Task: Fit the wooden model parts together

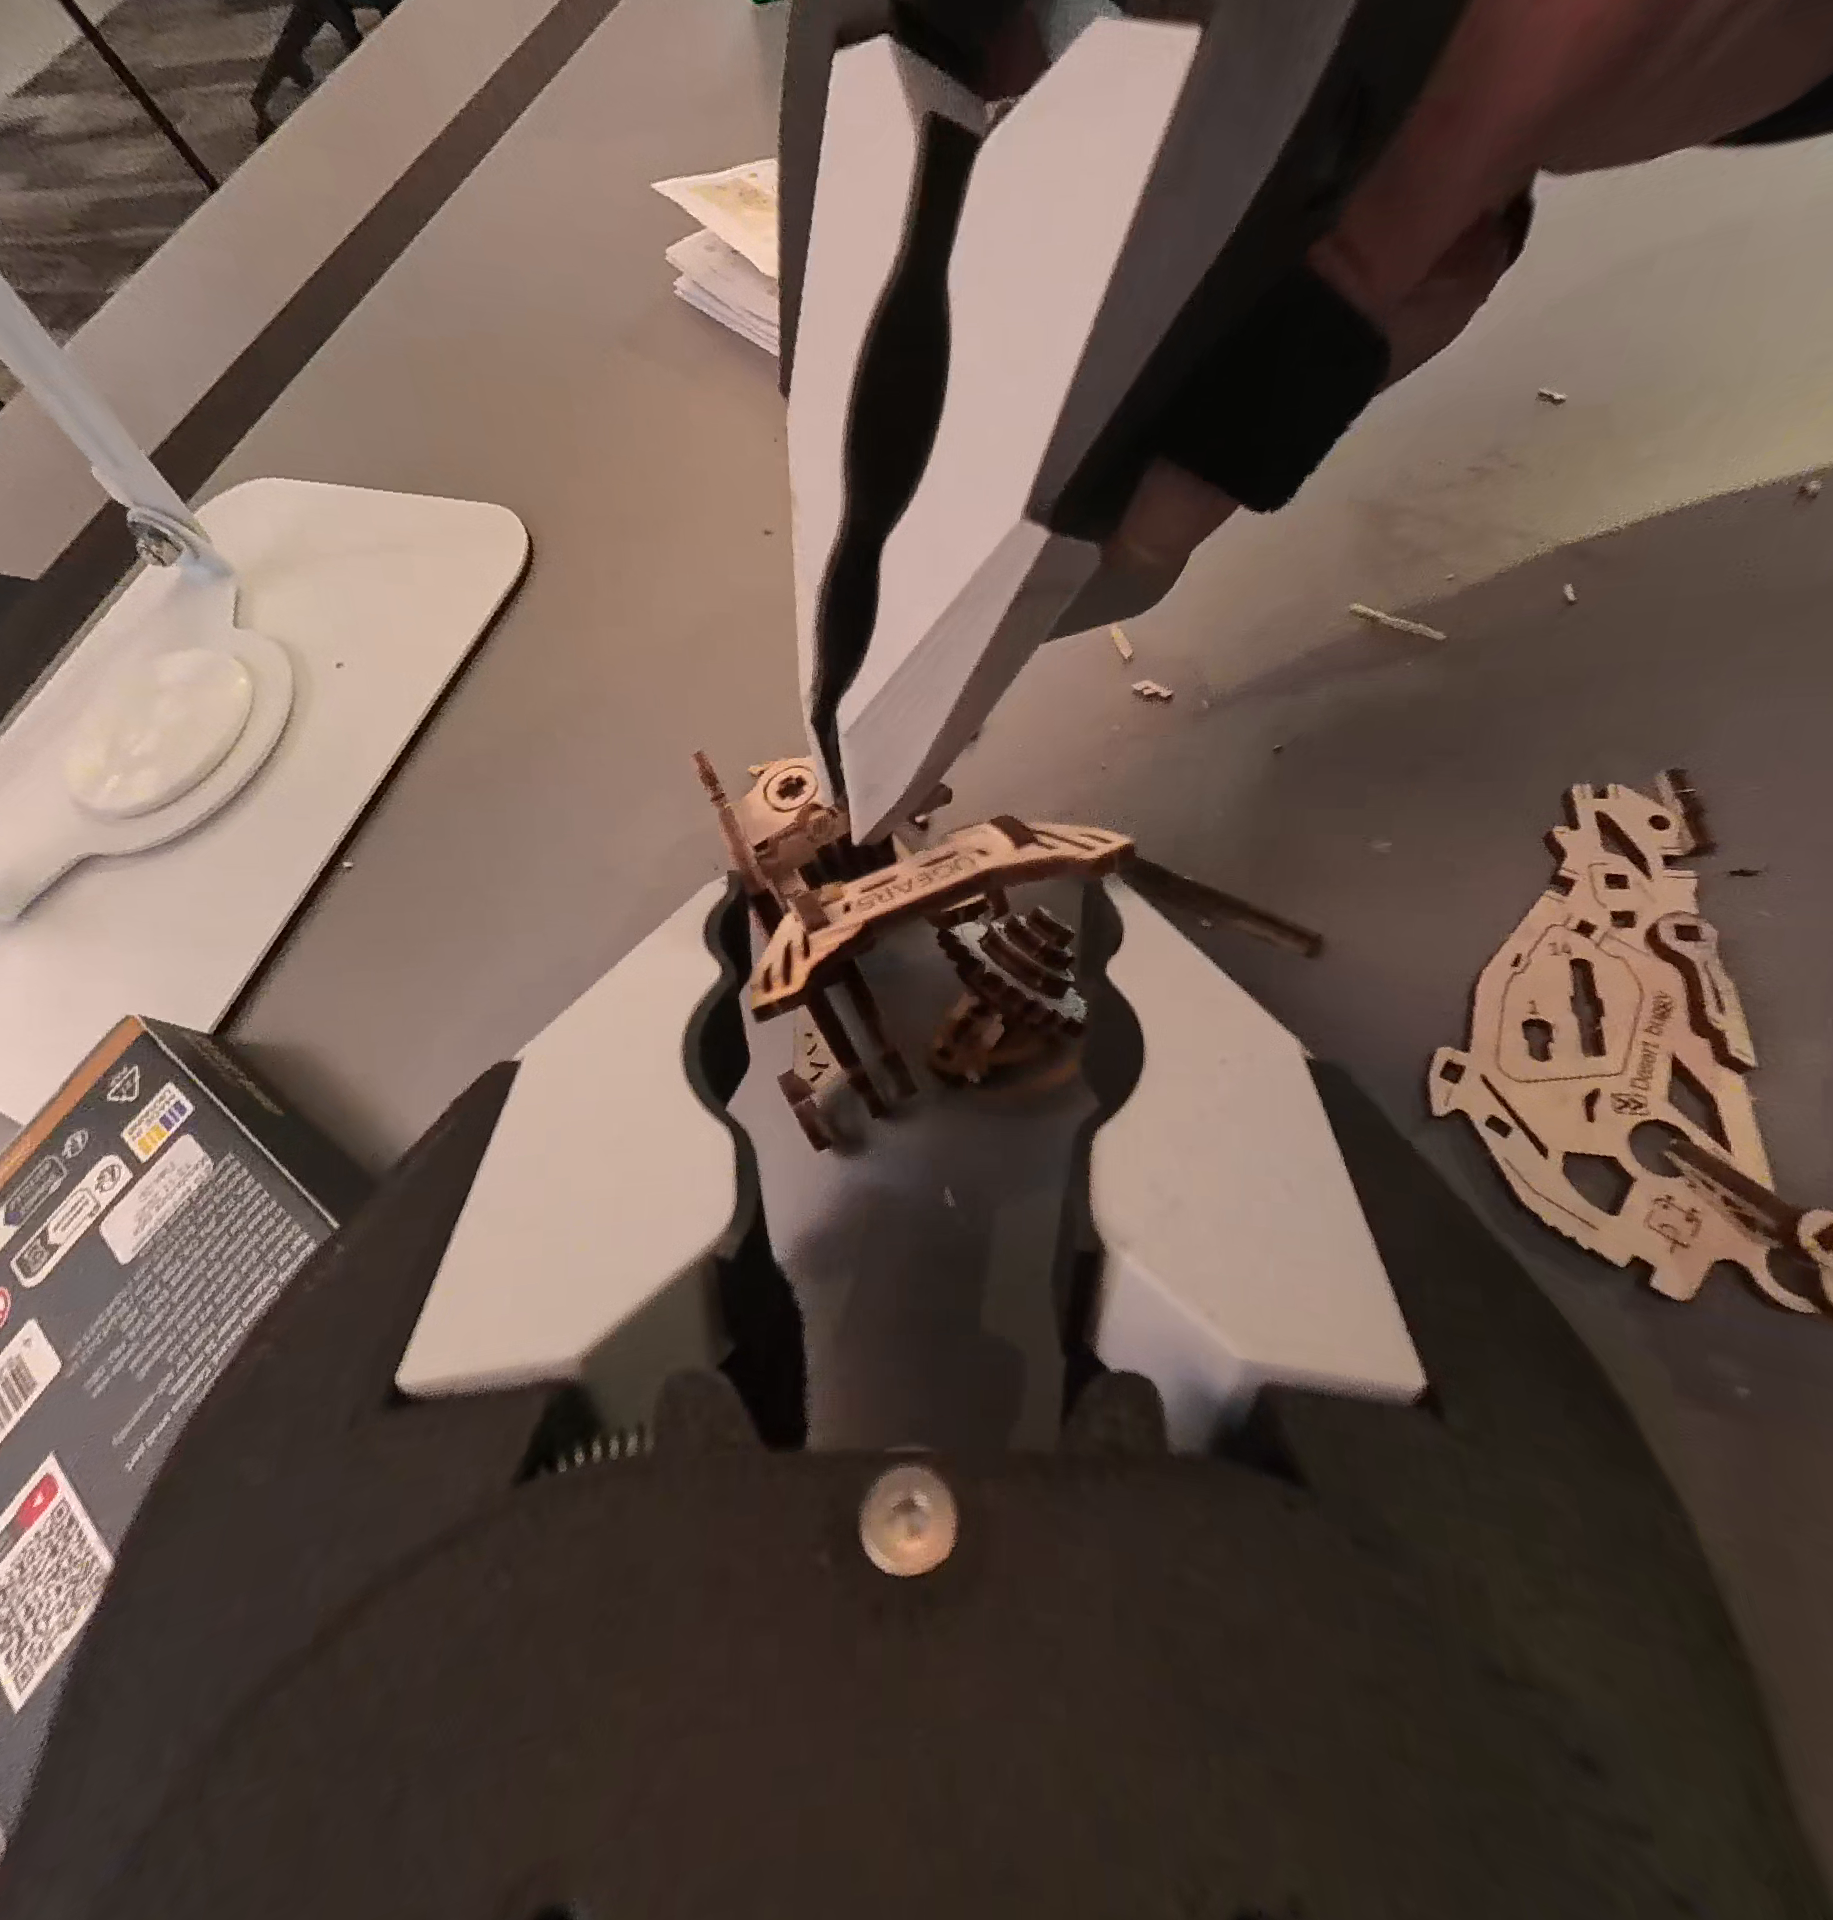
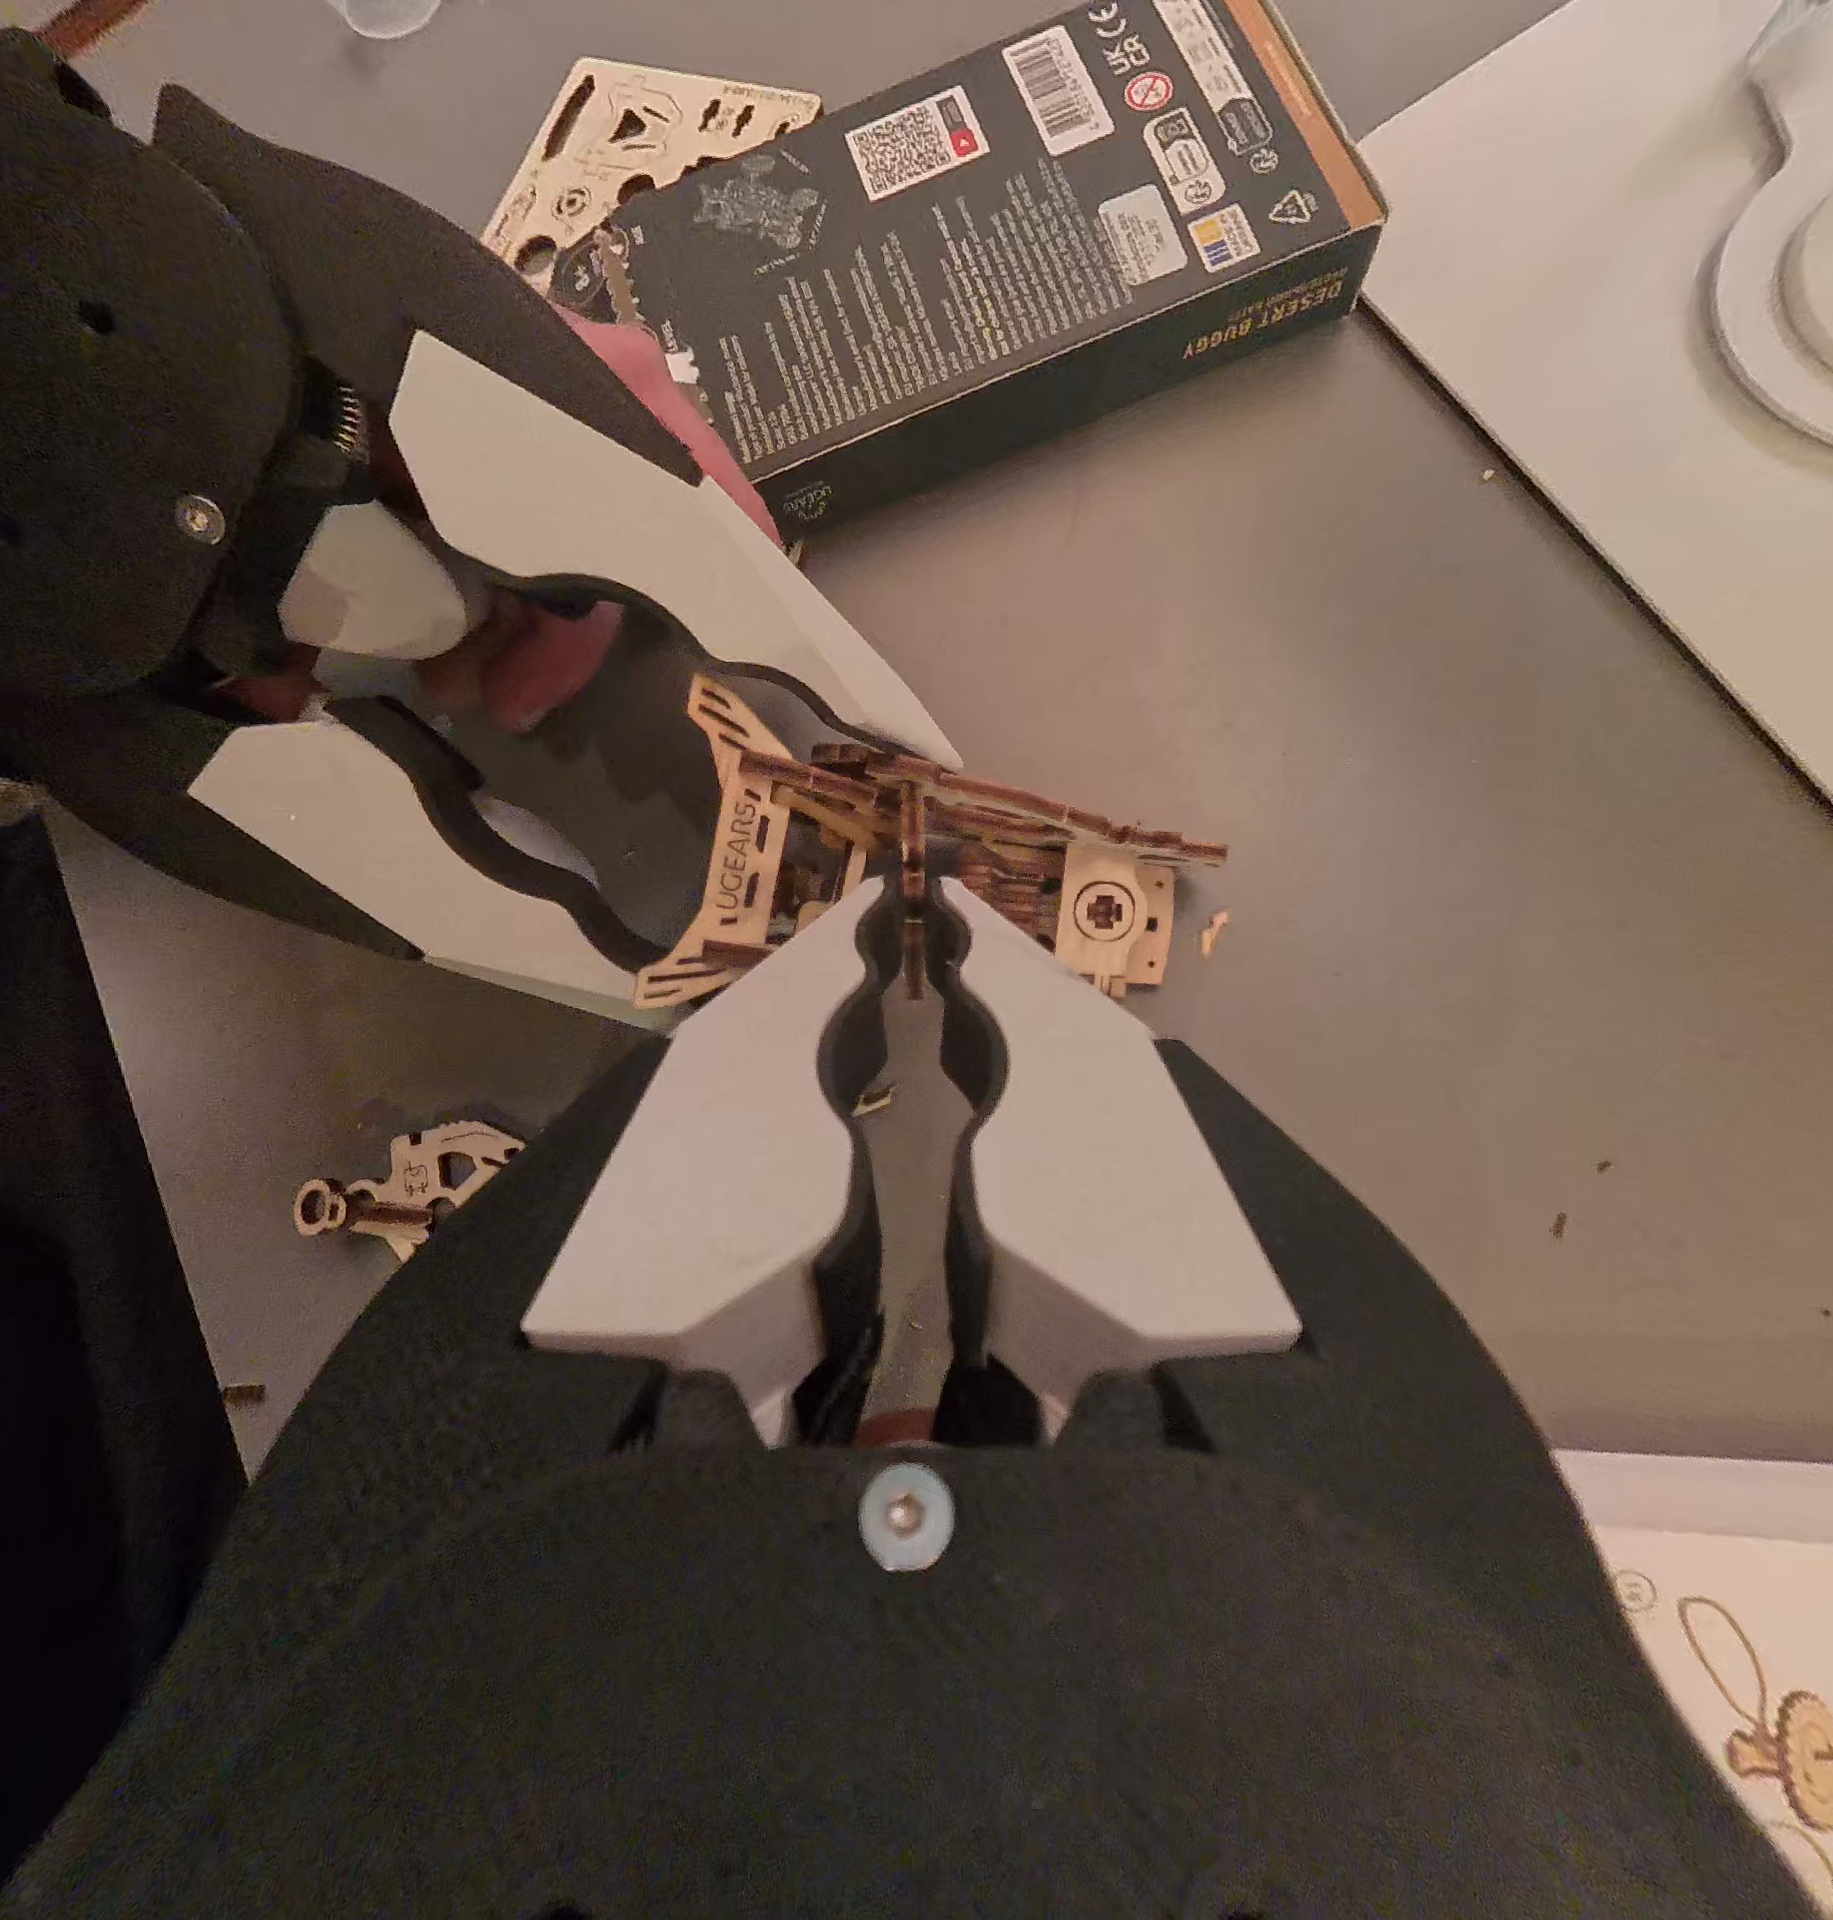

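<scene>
A partly built wooden model (image 1: 922, 904) with gears and a cross piece rests on the grey table (image 1: 579, 520). My left gripper (image 1: 912, 899) holds it by the sides of the cross piece, fingers wide apart around it. In the right wrist view the model (image 2: 995, 831) lies on its side and the left gripper (image 2: 787, 862) comes in from the left. My right gripper (image 2: 912, 883) is shut on a thin wooden part (image 2: 912, 914) standing on edge against the model's frame. In the left wrist view the right gripper (image 1: 844, 805) comes down from above onto the model's top.
A black product box (image 2: 995, 260) lies beyond the model and also shows at the left (image 1: 112, 1299). A punched-out wooden sheet (image 1: 1618, 1039) lies to the right, another (image 2: 621, 156) behind the box. A white lamp base (image 1: 216, 675), folded papers (image 1: 725, 239), an instruction sheet (image 2: 1722, 1714) and wood scraps (image 1: 1395, 621) lie around. The grippers are tip to tip, or close to it.
</scene>
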The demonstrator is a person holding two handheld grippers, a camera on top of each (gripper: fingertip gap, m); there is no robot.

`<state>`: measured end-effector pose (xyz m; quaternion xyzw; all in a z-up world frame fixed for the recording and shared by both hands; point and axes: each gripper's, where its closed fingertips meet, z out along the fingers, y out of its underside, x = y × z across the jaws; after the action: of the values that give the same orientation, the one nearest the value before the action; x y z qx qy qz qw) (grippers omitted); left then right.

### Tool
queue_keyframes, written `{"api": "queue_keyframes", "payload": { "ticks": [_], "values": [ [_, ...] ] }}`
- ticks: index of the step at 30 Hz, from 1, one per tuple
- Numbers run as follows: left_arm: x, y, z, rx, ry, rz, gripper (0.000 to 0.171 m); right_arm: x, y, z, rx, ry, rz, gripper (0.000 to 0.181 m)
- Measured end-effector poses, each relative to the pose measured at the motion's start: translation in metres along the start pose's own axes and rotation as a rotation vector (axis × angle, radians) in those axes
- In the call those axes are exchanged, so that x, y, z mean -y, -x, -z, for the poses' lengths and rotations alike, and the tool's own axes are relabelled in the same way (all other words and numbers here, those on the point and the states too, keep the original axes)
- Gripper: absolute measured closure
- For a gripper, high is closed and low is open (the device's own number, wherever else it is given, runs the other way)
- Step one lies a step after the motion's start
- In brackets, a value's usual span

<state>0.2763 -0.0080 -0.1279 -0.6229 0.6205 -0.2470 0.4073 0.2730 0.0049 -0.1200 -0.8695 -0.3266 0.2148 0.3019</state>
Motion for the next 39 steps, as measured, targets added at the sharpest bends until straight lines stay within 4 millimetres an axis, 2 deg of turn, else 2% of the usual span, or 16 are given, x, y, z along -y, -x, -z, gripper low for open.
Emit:
{"api": "queue_keyframes", "payload": {
  "ticks": [5, 10, 13, 26, 39],
  "values": [
    [0.001, 0.004, -0.003, 0.068, 0.013, -0.042, 0.11, 0.001, -0.002, -0.001, -0.037, -0.005, -0.024, 0.181],
    [0.0, 0.009, -0.005, 0.175, 0.042, -0.144, 0.121, -0.001, -0.001, 0.0, -0.066, -0.026, -0.048, 0.181],
    [0.0, 0.01, -0.006, 0.215, 0.038, -0.172, 0.121, 0.0, 0.0, 0.001, -0.071, -0.048, -0.074, 0.181],
    [0.0, 0.012, -0.009, 0.28, 0.078, -0.311, 0.122, -0.001, -0.003, 0.002, -0.149, -0.099, -0.02, 0.181],
    [-0.002, 0.016, -0.009, 0.296, 0.113, -0.368, 0.122, 0.001, -0.005, -0.002, -0.169, -0.101, 0.033, 0.181]
  ]
}}
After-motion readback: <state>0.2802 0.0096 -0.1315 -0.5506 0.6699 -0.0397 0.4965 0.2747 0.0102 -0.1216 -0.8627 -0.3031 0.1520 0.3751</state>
